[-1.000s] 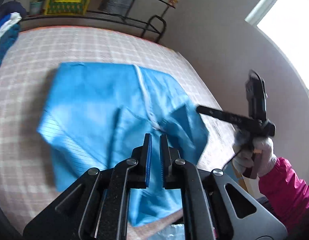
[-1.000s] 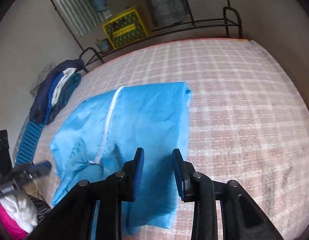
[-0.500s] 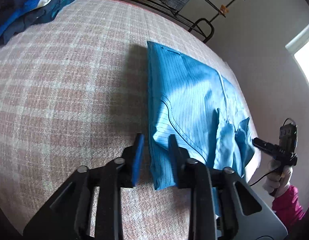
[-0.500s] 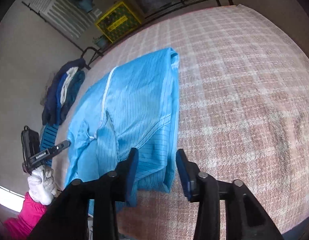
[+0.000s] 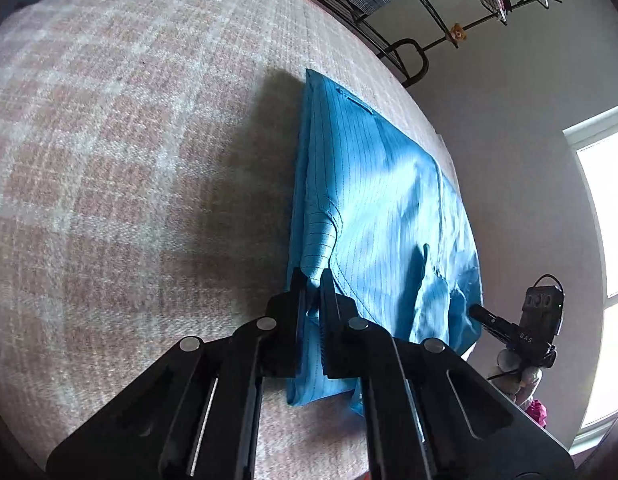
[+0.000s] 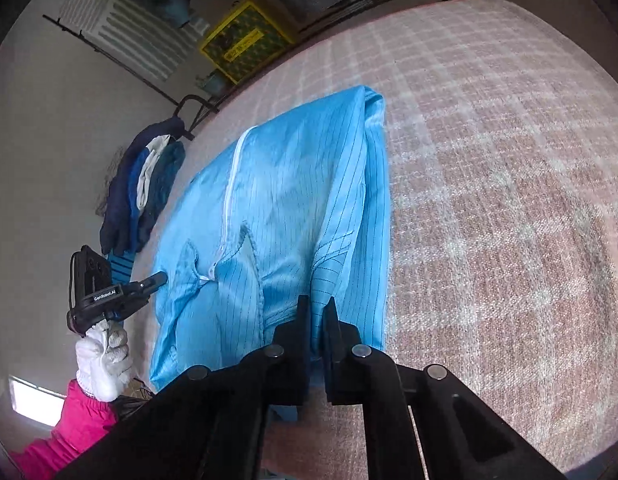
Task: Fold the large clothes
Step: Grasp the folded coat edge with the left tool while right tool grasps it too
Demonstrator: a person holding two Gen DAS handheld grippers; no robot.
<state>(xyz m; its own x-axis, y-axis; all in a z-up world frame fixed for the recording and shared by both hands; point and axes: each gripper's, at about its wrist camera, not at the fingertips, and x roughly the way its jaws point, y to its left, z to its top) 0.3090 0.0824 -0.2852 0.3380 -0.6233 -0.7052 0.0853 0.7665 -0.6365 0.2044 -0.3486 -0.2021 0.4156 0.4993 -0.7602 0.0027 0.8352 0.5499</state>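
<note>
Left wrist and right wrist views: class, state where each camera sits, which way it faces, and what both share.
Left wrist: behind the left claw, looking down along it at the blue garment on the checked bed; right claw at right.
Right wrist: behind the right claw, facing down at the same garment; left claw, gloved hand, pink sleeve at left.
Shared: garment, bed, both claws.

My left camera looks steeply down along my fingers [image 5: 297,304], close over the bed [image 5: 121,160]; my right likewise; both share the blue garment [image 6: 293,200].
</note>
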